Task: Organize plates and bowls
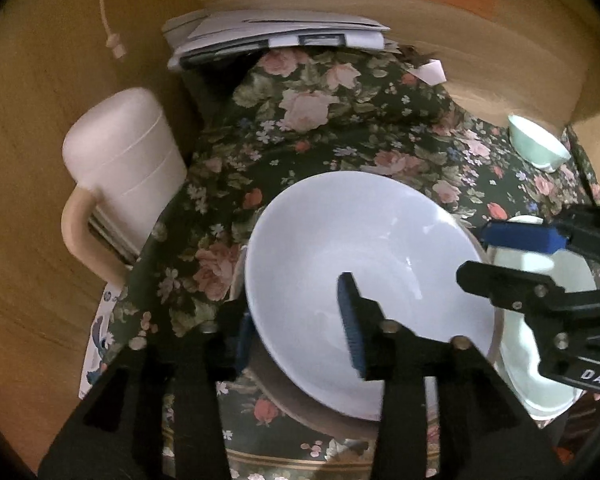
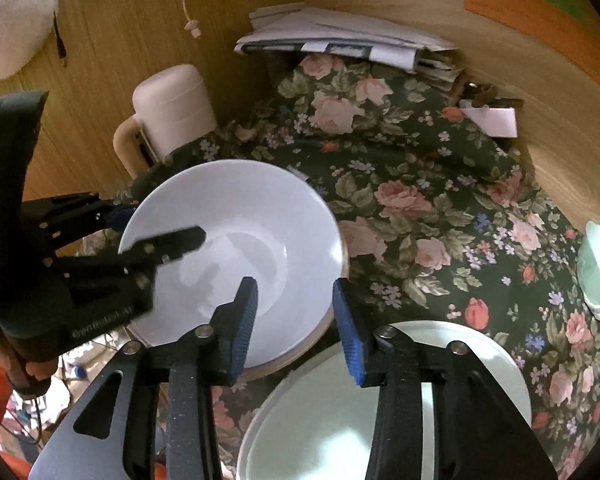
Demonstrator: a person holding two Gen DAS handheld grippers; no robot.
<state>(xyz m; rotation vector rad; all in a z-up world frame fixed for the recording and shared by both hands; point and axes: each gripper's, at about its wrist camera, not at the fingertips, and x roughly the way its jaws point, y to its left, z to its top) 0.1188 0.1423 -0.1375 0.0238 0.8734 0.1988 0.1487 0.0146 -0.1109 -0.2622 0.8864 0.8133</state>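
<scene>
A large white bowl (image 1: 364,280) sits on a tan-rimmed plate (image 1: 300,408) on the floral cloth. My left gripper (image 1: 300,326) straddles the bowl's near-left rim, one finger inside and one outside, jaws open. In the right wrist view the same bowl (image 2: 236,240) lies at centre left, and my right gripper (image 2: 294,320) straddles its right rim, open. A pale green plate (image 2: 340,420) lies under the right gripper and also shows in the left wrist view (image 1: 540,368). A small mint bowl (image 2: 598,276) stands at far right, and it shows in the left wrist view (image 1: 538,144) too.
A white lidded jug (image 1: 124,164) with a handle stands at the left against the wooden wall. A stack of papers (image 1: 276,36) lies at the back. A folded white note (image 2: 492,120) lies at back right. Wooden walls enclose the floral cloth (image 2: 420,200).
</scene>
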